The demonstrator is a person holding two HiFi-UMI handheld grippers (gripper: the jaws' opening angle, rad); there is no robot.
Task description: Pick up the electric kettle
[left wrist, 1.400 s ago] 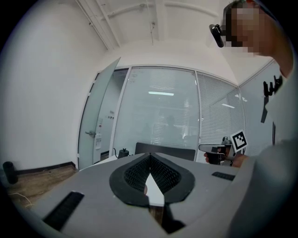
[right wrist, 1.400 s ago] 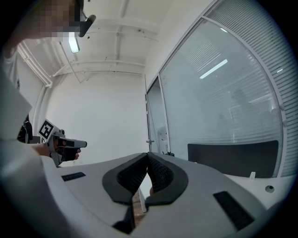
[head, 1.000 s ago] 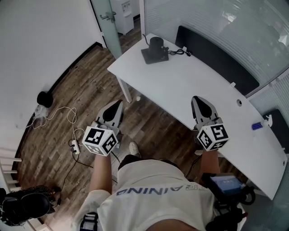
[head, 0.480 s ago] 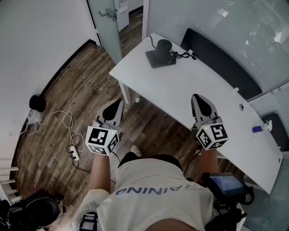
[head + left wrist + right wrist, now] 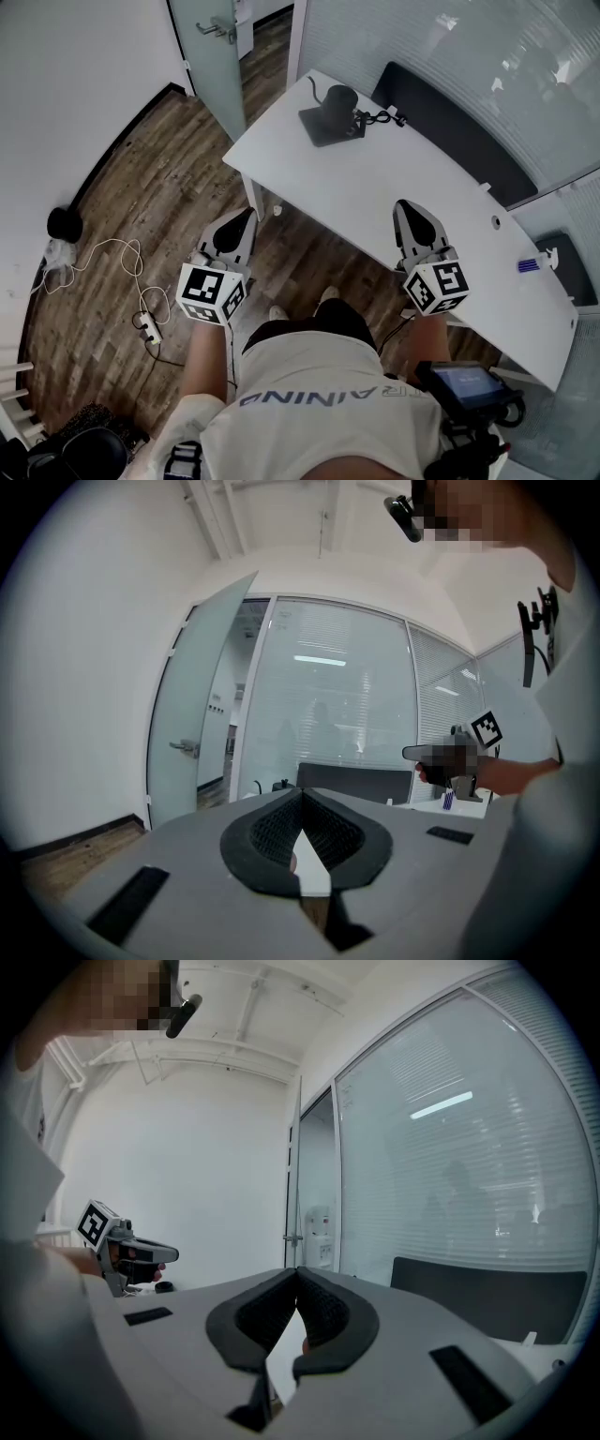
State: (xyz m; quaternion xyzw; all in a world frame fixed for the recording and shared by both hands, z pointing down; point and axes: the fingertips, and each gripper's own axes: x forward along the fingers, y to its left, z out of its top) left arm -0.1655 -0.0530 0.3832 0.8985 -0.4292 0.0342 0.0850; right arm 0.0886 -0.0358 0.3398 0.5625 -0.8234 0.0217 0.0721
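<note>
The electric kettle point(image 5: 339, 101) is dark and stands on a dark square base point(image 5: 321, 128) at the far end of the white table point(image 5: 412, 187), with its black cord point(image 5: 380, 117) trailing to the right. Both grippers are held level in front of the person, well short of the kettle. The left gripper point(image 5: 246, 216) hangs over the wood floor beside the table's near corner, jaws shut and empty point(image 5: 301, 791). The right gripper point(image 5: 405, 206) is above the table's near edge, jaws shut and empty point(image 5: 297, 1269).
A glass door point(image 5: 211, 42) and a glass partition point(image 5: 450, 47) rise behind the table. A dark panel point(image 5: 455, 136) runs along its far side. A power strip point(image 5: 147, 328) and white cable point(image 5: 112, 258) lie on the floor at left. A small blue item point(image 5: 530, 265) sits on the table's right end.
The person has stepped forward toward the table, so the floor items slid back and left in view. Both grippers kept the same pose, still shut.
</note>
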